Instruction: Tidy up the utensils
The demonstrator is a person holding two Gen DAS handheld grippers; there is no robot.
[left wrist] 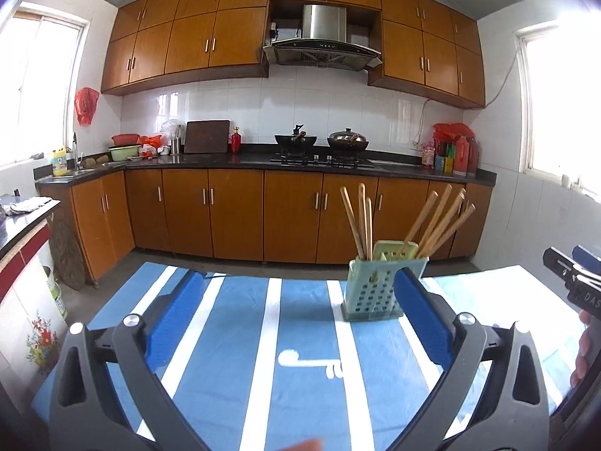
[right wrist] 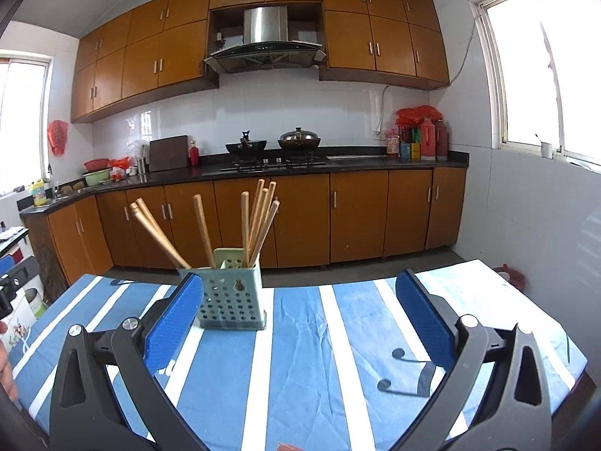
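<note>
- Perforated green holder (right wrist: 233, 297) upright on striped surface (right wrist: 308, 357); wooden chopsticks (right wrist: 259, 221) standing inside, splayed.
- Chopsticks probably light, stiff, smooth; best pinched mid-shaft, above holder rim.
- Left gripper (left wrist: 296, 323) and right gripper (right wrist: 300, 323) spread wide, empty, near holder.

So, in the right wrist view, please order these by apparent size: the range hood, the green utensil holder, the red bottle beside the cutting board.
1. Range hood
2. Green utensil holder, though nearness to the camera enlarges it
3. Red bottle, clearly smallest
</note>
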